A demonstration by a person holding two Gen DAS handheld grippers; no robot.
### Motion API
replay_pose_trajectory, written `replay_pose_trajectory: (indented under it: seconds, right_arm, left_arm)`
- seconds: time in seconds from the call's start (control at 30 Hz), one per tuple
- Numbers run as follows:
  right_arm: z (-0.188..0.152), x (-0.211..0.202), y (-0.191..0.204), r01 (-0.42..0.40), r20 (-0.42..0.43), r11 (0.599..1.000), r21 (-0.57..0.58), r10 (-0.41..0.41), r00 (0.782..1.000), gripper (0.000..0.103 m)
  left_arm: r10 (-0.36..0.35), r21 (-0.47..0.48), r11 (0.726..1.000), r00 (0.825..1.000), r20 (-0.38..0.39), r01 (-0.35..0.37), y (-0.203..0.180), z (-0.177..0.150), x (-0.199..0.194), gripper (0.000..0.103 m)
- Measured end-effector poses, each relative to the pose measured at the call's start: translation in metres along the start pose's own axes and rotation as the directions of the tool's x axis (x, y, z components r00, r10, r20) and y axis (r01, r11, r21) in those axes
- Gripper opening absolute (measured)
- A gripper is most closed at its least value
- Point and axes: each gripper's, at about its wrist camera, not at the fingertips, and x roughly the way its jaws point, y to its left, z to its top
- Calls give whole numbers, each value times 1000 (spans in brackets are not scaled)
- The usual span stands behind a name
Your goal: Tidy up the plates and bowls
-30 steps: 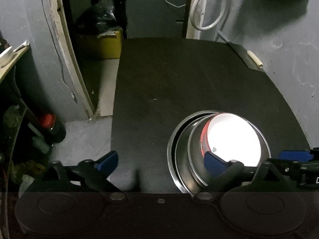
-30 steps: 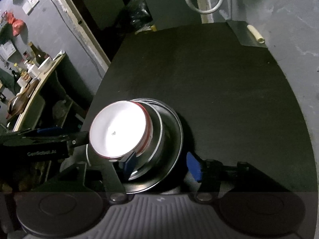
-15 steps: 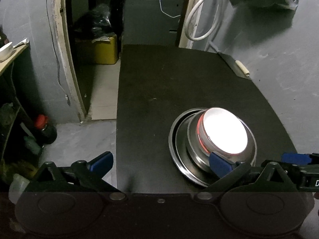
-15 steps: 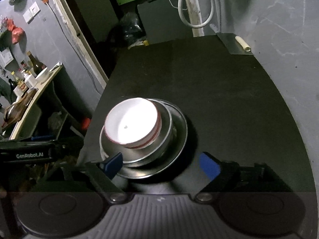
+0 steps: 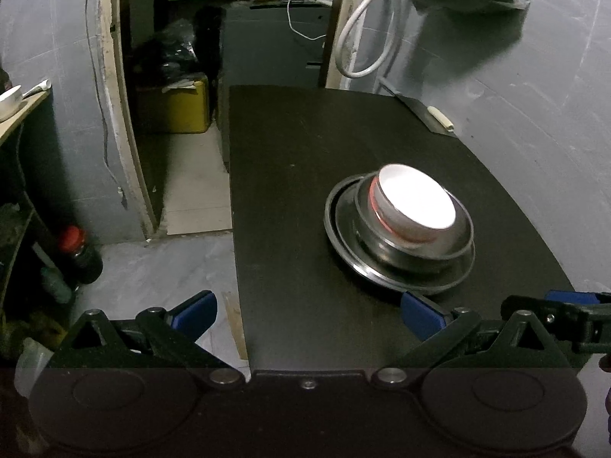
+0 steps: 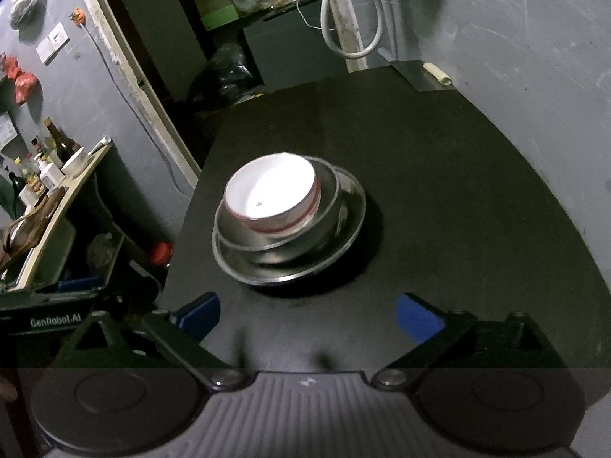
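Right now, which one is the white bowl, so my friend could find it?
Find the black table. On it sits one stack: a wide steel plate, a steel bowl in it, and the white bowl on top. It is the only white dish, with a red band outside.

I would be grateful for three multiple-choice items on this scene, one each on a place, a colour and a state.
1. Where does the white bowl sit?
A. Bare on the table
B. Inside the steel bowl
C. On the floor

2. What colour are the gripper pads?
A. Blue
B. Green
C. Orange

3. What is between the right gripper's fingers?
A. The white bowl
B. The steel plate
C. Nothing

Answers: 1 B, it is nested in the steel bowl on the plate; 2 A, both pads show blue; 3 C, the jaws are opening with only black table beyond them.
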Motion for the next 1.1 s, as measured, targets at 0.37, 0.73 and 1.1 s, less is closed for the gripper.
replay_pose_trajectory:
  seconds: [0.37,0.73,1.1]
  right_arm:
    - [-37,-8,15,-5,56,1000,19,4,998,103]
    - [-59,-15,27,24,150,1000,4,-25,988,103]
    - [-66,-17,33,63,183,998,-31,-56,982,103]
  left_arm:
    - [-3,26,1000,999,46,1,20,-30,-14,102]
    - [-43,26,999,995,91,40,34,-47,-26,102]
    - [-33,30,999,996,84,31,41,-54,-28,102]
